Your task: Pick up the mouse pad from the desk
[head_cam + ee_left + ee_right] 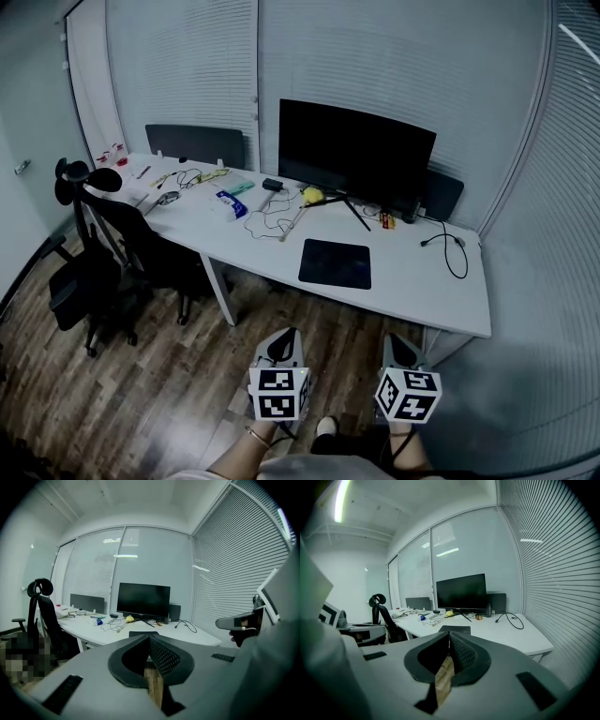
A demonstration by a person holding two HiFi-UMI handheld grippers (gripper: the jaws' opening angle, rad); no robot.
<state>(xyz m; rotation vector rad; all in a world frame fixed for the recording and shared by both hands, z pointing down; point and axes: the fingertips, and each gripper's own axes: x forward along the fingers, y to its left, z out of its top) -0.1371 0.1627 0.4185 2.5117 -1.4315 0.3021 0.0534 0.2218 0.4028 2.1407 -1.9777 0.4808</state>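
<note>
A dark rectangular mouse pad (336, 263) lies flat on the white desk (422, 291), in front of the black monitor (354, 155). Both grippers hang in the air well short of the desk, over the wood floor. My left gripper (284, 347) is shut with nothing between its jaws, and so is my right gripper (401, 352). In the left gripper view the mouse pad (143, 633) shows just above the closed left gripper (149, 638). In the right gripper view the mouse pad (455, 629) lies beyond the closed right gripper (449, 637).
A black office chair (98, 253) stands at the desk's left end. Loose cables (272, 217), a yellow object (312, 195), a blue-and-white packet (228, 203) and small items lie on the desk's left half. A black cable (450, 248) loops at the right. Blinds cover the glass walls.
</note>
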